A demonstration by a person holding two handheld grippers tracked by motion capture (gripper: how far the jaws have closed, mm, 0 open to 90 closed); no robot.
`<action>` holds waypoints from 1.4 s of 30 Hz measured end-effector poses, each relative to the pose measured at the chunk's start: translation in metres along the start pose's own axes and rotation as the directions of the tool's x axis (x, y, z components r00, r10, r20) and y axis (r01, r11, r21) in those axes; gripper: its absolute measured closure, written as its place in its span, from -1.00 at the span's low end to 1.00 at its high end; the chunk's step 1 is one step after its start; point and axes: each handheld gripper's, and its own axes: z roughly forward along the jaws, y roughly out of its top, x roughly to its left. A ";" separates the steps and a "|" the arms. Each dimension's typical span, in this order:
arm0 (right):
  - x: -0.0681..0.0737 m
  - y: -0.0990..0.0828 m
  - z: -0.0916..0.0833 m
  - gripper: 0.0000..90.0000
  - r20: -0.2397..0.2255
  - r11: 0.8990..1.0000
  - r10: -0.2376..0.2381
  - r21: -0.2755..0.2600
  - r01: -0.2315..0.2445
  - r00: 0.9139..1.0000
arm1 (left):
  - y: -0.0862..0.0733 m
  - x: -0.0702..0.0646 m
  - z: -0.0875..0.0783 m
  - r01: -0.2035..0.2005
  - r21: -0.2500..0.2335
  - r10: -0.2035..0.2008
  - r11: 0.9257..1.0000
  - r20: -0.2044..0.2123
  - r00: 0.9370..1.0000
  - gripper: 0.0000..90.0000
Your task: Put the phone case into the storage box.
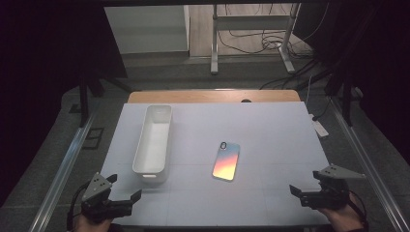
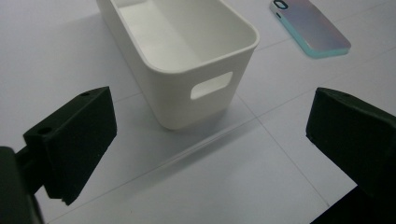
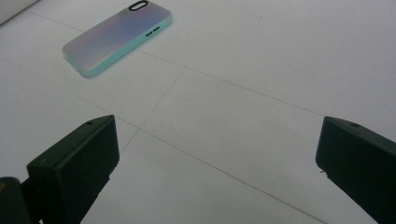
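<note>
A phone (image 1: 226,161) in an iridescent pink-to-blue case lies face down near the middle of the white table; it also lies at the top right of the left gripper view (image 2: 310,26) and the top left of the right gripper view (image 3: 116,37). A long white bin (image 1: 153,142) stands empty to its left, its handle-slot end (image 2: 211,85) facing the left gripper. My left gripper (image 1: 126,191) hovers open at the near left corner, short of the bin. My right gripper (image 1: 305,183) hovers open at the near right, well short of the phone.
The white mat (image 1: 270,130) covers a wooden table whose far edge (image 1: 212,95) shows beyond it. Metal rails (image 1: 63,169) run along both sides. A white power strip (image 1: 319,127) hangs off the right edge. Cables and a stand's legs (image 1: 251,43) lie on the floor beyond.
</note>
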 end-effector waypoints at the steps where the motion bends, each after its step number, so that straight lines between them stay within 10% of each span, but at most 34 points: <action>1: 0.000 0.000 0.000 -1.00 -0.002 1.000 0.000 0.001 0.000 1.000 | 0.000 0.000 0.000 -0.005 0.004 0.005 1.000 -0.002 1.000 -0.94; 42: 0.007 0.006 0.008 -1.00 -0.045 0.997 -0.044 0.066 0.047 0.998 | 0.000 0.001 0.000 0.012 0.017 -0.012 1.000 0.001 1.000 -0.94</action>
